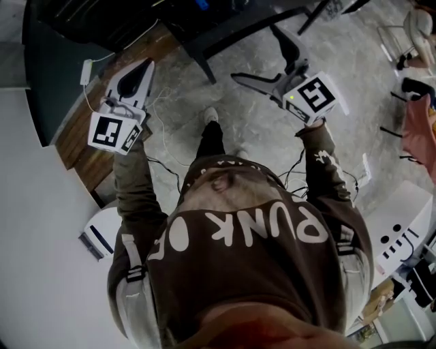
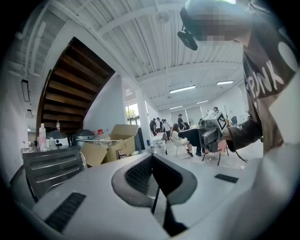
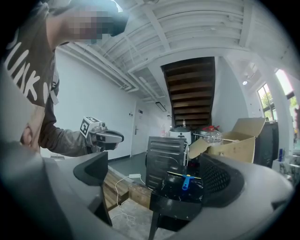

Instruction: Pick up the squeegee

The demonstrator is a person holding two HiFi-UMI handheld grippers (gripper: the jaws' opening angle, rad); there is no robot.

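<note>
Open office-workshop: wooden staircase, cardboard box, people gathered.

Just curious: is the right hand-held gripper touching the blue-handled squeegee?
Apart. The right gripper view shows the squeegee lying on the black table, well beyond the right hand-held gripper, whose jaws stand open and empty.

A person in a brown hoodie with white lettering is seen from above on a mottled grey floor, with one shoe visible. The left gripper is held over a wooden platform, its jaws drawn together. The right gripper is held out with its jaws spread wide and pointed towards a black table. A white cable is trailed across the floor beside the platform. A small blue object is glimpsed on the table at the top edge.
</note>
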